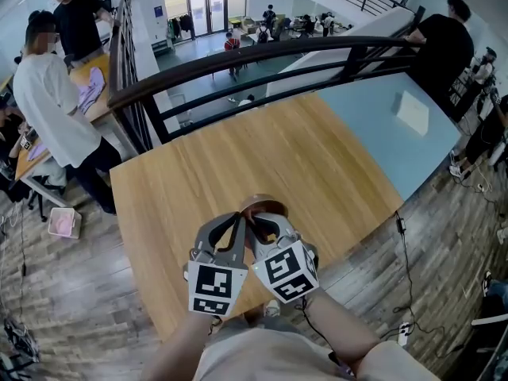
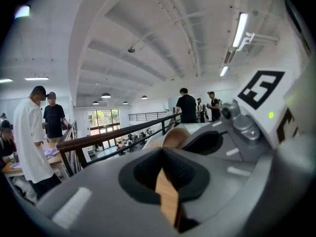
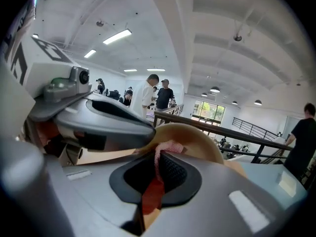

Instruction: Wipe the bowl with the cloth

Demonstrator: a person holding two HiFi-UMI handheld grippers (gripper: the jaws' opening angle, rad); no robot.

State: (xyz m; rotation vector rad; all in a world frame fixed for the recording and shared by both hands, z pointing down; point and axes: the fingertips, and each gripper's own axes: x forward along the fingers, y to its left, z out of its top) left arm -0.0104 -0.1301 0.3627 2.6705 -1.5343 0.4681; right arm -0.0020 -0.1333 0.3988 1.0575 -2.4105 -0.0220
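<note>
A wooden bowl (image 1: 265,205) is held up over the near part of the wooden table (image 1: 238,149), between both grippers. My left gripper (image 1: 239,217) is shut on the bowl's thin rim (image 2: 168,196); the bowl's curved wall (image 2: 176,137) rises just beyond its jaws. My right gripper (image 1: 255,216) is shut on a pink and red cloth (image 3: 167,149), which is pressed against the bowl (image 3: 197,139). In the right gripper view the left gripper (image 3: 101,116) reaches in from the left to the bowl's edge. Most of the cloth is hidden between the jaws.
A dark railing (image 1: 262,54) runs behind the table above a lower hall. A pale blue table (image 1: 381,109) adjoins at the right, with a person (image 1: 440,50) leaning there. Two people (image 1: 55,94) stand at the left. A cable (image 1: 405,248) lies on the floor.
</note>
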